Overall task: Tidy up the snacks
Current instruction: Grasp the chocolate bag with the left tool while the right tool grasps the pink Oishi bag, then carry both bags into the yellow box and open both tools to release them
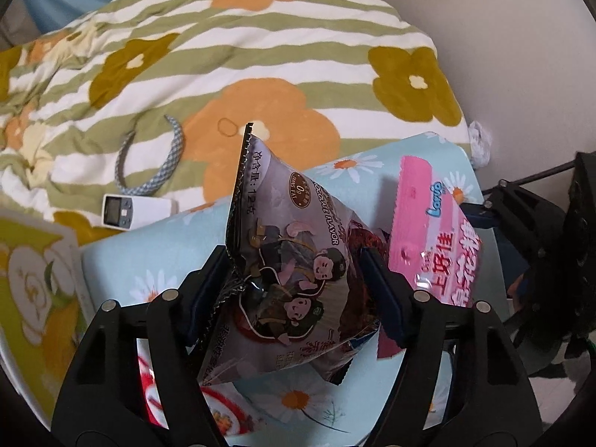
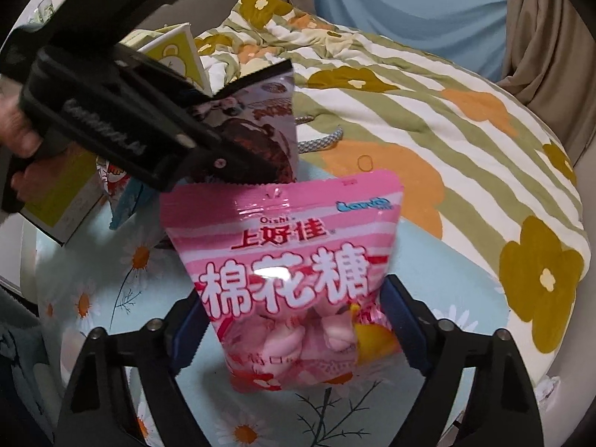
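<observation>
Both grippers closed on snack bags above the daisy-print surface

The left gripper (image 1: 298, 290) has its jaws pressed on the lower sides of the grey chocolate-flavour bag (image 1: 287, 260), which stands upright between them with its crimped top edge uppermost; the right gripper (image 2: 298, 331) has its jaws against the lower sides of the pink marshmallow bag (image 2: 290, 260), also upright and just beside the other bag. Both look light, air-puffed and glossy, so they should crumple and may slip; a hold low across the filled body, as here, seems safer than on the thin crimp. Both bags sit over the pale blue daisy-print surface (image 2: 93, 260), next to a bed with a flowered quilt (image 2: 465, 130). Both grippers point steeply down, and a hand (image 2: 18, 138) holds the left one's handle.
</observation>
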{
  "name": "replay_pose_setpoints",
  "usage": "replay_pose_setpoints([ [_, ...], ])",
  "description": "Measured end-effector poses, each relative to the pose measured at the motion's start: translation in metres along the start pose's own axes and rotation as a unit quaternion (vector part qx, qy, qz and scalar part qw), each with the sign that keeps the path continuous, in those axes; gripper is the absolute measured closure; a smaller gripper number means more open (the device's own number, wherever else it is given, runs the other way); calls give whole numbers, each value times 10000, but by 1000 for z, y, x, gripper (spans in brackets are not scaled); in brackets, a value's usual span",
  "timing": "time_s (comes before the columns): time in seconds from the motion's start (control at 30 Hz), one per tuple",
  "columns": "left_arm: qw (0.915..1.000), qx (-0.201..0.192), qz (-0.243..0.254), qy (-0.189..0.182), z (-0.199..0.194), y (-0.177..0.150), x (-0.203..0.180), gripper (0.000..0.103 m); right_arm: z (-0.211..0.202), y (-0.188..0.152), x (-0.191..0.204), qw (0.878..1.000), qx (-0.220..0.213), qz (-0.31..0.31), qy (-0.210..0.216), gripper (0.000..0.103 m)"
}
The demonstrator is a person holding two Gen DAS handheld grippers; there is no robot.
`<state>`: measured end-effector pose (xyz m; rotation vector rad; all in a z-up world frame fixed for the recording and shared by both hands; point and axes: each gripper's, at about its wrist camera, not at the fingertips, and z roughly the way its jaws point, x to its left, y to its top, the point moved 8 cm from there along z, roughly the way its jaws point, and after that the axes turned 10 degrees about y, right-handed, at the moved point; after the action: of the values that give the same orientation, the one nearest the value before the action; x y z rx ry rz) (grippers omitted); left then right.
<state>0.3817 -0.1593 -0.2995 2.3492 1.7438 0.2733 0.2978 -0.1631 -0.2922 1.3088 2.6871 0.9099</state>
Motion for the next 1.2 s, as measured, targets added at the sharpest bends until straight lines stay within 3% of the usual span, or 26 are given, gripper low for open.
replay_pose_setpoints([
  [0.13,9999,-68,-128,4,-6,-8,2,32,1,-1,0,10000,19,-9,-13,22],
  [0.27,9997,-147,-217,32,-11,-11,5,33,2,0,0,10000,44,-22,-2,35],
  [0.37,9996,-192,-220,49,-15,-12,4,33,0,-3,2,9999,53,-83,-40,40],
  [0.7,9986,-457,-233,92,-43,-24,-1,33,-28,-14,11,9994,-107,17,-323,42],
  [0.93,9962,-843,-171,97,-90,-32,-8,33,-62,-15,18,9972,-339,460,-486,42],
  [1.2,9890,-1463,-180,84,-164,-43,7,33,-121,10,48,9904,-821,750,-818,42],
])
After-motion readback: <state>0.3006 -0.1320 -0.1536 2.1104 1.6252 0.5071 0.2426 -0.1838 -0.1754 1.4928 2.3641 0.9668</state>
